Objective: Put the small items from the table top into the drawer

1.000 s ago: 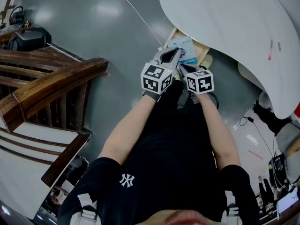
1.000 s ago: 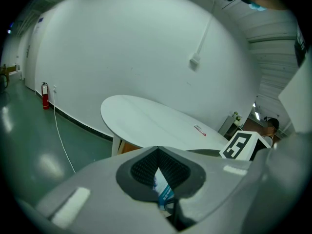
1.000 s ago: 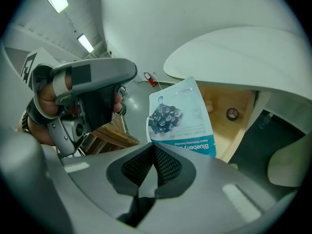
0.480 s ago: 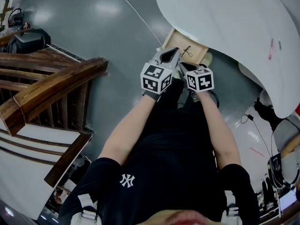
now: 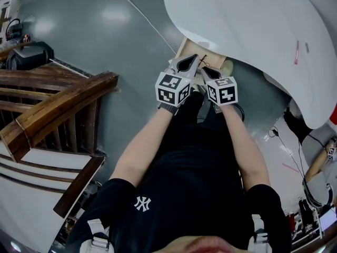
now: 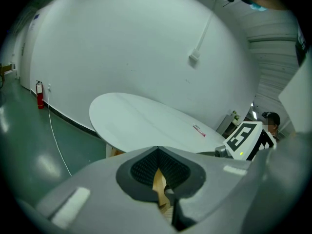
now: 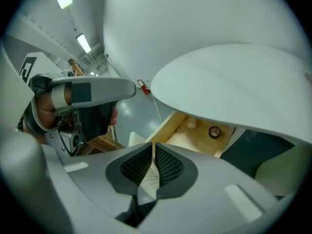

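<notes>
A wooden drawer (image 5: pixel 210 55) stands partly out from under the white round table (image 5: pixel 253 20). My left gripper (image 5: pixel 196 57) and right gripper (image 5: pixel 203 70) are side by side at the drawer's front, both shut with nothing in them. In the right gripper view the drawer (image 7: pixel 195 141) holds a black ring (image 7: pixel 214 131) and a pale knob (image 7: pixel 191 124); the left gripper (image 7: pixel 92 91) is at the left there. A pink pen (image 5: pixel 296 52) and a small grey item (image 5: pixel 307 47) lie on the table top. The left gripper view shows that pen (image 6: pixel 199 130) too.
A wooden stair railing (image 5: pixel 58 101) runs along the left, with a black bag (image 5: pixel 29 54) beyond it. A white cable (image 5: pixel 142 17) crosses the grey floor. A fire extinguisher (image 6: pixel 39 87) stands by the wall. Cables and another person (image 5: pixel 324 157) are at the right.
The drawer has slid further in under the table, and the blue item seen in it a second ago is out of sight. Both grippers moved forward with it.
</notes>
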